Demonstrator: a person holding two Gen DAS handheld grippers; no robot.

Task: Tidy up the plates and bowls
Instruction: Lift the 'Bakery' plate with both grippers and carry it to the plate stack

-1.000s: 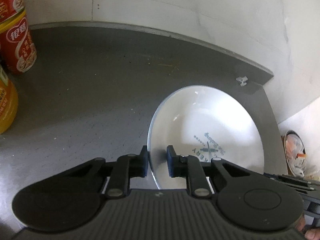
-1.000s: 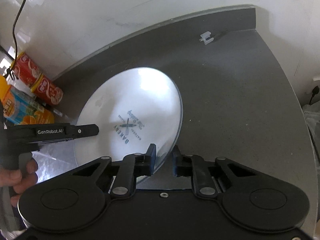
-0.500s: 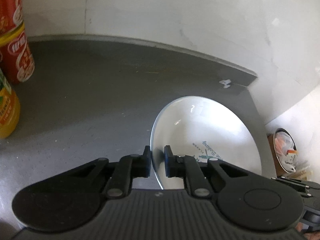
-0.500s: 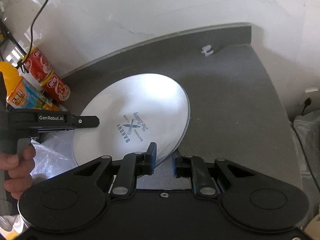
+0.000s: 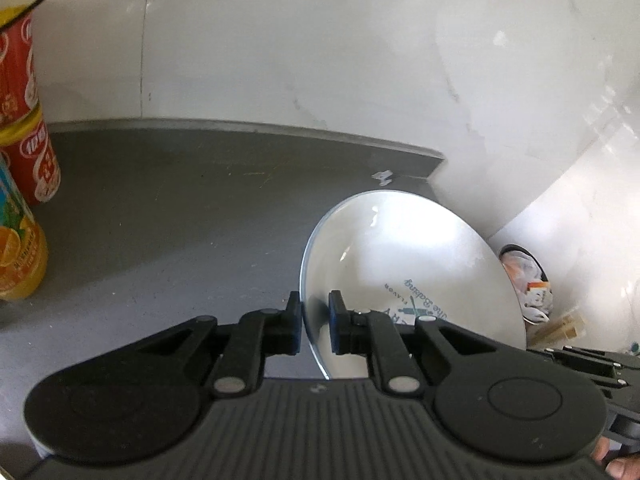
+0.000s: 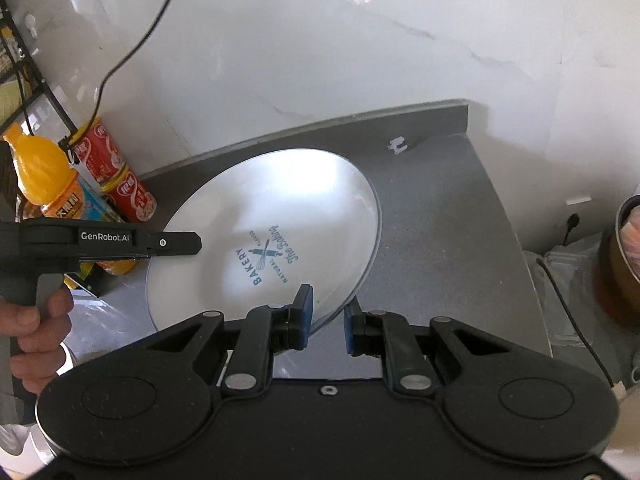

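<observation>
A white plate (image 5: 400, 264) with a blue "Bakery" print is held tilted above the grey counter (image 5: 160, 208). My left gripper (image 5: 314, 320) is shut on its left rim, one pad on each face. In the right wrist view the same plate (image 6: 280, 200) fills the middle, and my right gripper (image 6: 326, 320) is shut on its near right rim. The left gripper's finger (image 6: 176, 244) reaches onto the plate's left edge, with a hand (image 6: 36, 320) on its handle. No bowls are in view.
Red cans (image 6: 120, 176) and an orange juice bottle (image 6: 44, 176) stand at the counter's left by the wall. A small white clip (image 6: 396, 145) lies in the back corner. Past the counter's right edge are a waste bin (image 5: 524, 280) and a brown container (image 6: 624, 264).
Both grippers have risen with the plate, which now hangs higher above the counter and farther from it. More wall shows in both views. Both grips stay the same.
</observation>
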